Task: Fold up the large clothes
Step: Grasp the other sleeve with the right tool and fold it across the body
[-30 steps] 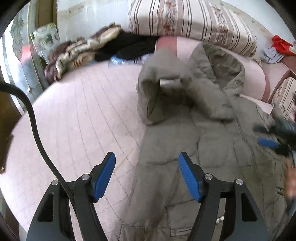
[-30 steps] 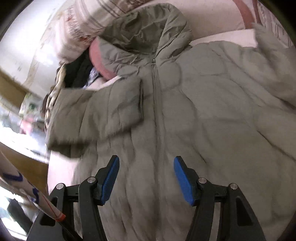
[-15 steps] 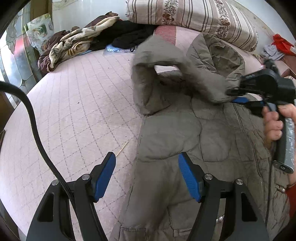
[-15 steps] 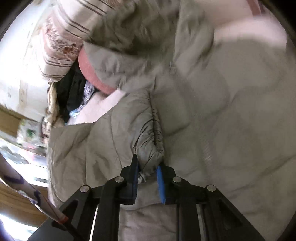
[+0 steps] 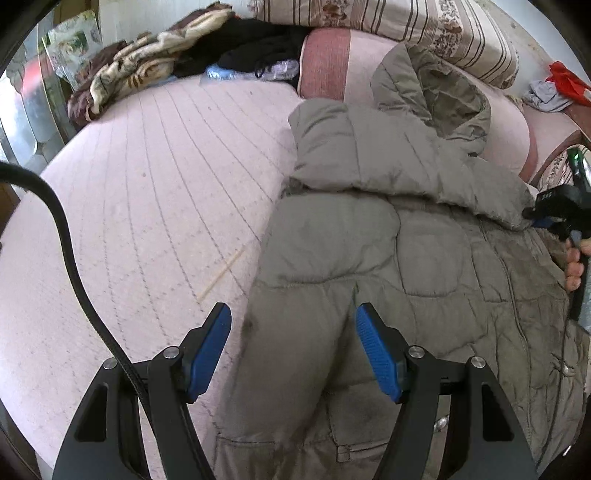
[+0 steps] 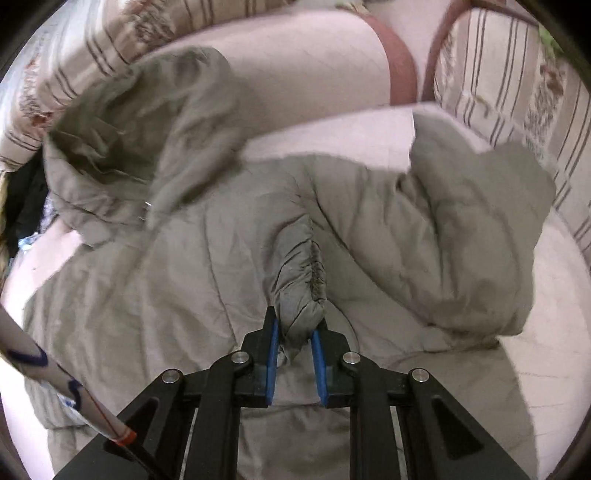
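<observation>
An olive-grey padded hooded jacket [image 5: 388, 258] lies front up on a pink quilted bed [image 5: 147, 184]; it also shows in the right wrist view [image 6: 184, 295]. My right gripper [image 6: 297, 332] is shut on the elastic cuff of one sleeve [image 6: 303, 273] and holds that sleeve stretched across the jacket's chest. It shows at the right edge of the left wrist view [image 5: 543, 218]. My left gripper [image 5: 291, 350] is open and empty, low over the jacket's left side near its hem. The other sleeve [image 6: 480, 240] lies bunched at the right.
A striped floral cushion [image 5: 388, 22] and a pink bolster [image 5: 332, 62] run along the bed's head. A pile of blankets and dark clothes [image 5: 177, 55] sits at the back left. Red and grey clothes [image 5: 557, 85] lie at the far right. A thin stick [image 5: 221, 269] lies on the bed.
My right gripper closed on the sleeve cuff and pulled the sleeve across the jacket's chest to the right. The raised sleeve now lies flatter. My left gripper stayed open, barely moving.
</observation>
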`<state>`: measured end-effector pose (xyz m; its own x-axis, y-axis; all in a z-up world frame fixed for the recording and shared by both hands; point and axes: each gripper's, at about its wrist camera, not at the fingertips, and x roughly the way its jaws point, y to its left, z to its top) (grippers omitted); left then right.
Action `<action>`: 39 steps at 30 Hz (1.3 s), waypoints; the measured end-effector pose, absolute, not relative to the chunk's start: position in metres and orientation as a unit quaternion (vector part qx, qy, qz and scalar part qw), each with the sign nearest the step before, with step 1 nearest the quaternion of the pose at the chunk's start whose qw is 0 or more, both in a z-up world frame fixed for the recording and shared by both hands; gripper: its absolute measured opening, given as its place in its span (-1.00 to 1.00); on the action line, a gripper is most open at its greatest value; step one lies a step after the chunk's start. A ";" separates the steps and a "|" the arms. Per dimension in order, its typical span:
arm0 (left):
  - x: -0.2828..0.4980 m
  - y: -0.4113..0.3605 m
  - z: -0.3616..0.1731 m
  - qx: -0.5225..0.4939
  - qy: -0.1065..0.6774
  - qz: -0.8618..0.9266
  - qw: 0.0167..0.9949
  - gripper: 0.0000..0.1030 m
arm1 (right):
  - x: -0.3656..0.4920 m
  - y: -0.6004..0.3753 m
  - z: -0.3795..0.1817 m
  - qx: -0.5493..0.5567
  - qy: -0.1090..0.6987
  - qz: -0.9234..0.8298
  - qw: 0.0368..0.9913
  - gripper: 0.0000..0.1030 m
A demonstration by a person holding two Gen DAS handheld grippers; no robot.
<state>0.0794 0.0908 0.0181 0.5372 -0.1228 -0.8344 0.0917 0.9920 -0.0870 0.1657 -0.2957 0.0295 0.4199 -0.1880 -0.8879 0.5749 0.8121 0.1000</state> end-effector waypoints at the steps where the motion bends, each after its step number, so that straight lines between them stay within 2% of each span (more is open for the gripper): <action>1: 0.081 0.090 0.016 -0.017 0.481 -0.061 0.874 0.35 | 0.166 -0.297 0.020 0.200 0.491 -0.237 0.814 -0.65; 3: 0.082 0.090 0.015 -0.020 0.483 -0.061 0.873 0.35 | 0.166 -0.298 0.011 0.205 0.493 -0.243 0.810 -0.59; 8: 0.080 0.085 0.025 -0.038 0.478 -0.071 0.874 0.35 | 0.167 -0.305 0.015 0.223 0.497 -0.243 0.803 -0.30; 14: 0.054 0.069 0.051 -0.039 0.446 -0.104 0.888 0.35 | 0.113 -0.341 0.066 0.291 0.451 -0.205 0.818 -0.29; 19: 0.018 0.038 0.062 0.011 0.407 -0.135 0.903 0.35 | 0.051 -0.391 0.086 0.293 0.435 -0.237 0.817 -0.23; 22: 0.003 0.017 0.060 0.040 0.393 -0.162 0.904 0.35 | 0.020 -0.434 0.076 0.303 0.432 -0.284 0.800 -0.20; 29: 0.012 -0.004 0.040 0.065 0.396 -0.177 0.899 0.35 | -0.028 -0.537 0.019 0.402 0.411 -0.346 0.742 -0.16; 36: 0.047 -0.005 0.006 0.015 0.449 -0.175 0.876 0.35 | -0.010 -0.601 -0.009 0.439 0.378 -0.352 0.735 -0.06; 39: 0.051 -0.008 -0.002 0.016 0.444 -0.171 0.879 0.44 | 0.010 -0.617 -0.009 0.437 0.369 -0.352 0.741 -0.06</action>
<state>0.0510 -0.0078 -0.0018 0.5469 -0.2863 -0.7868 0.3138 0.9413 -0.1243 0.0104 -0.6174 -0.0089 0.4799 -0.2005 -0.8541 0.8443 0.3699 0.3876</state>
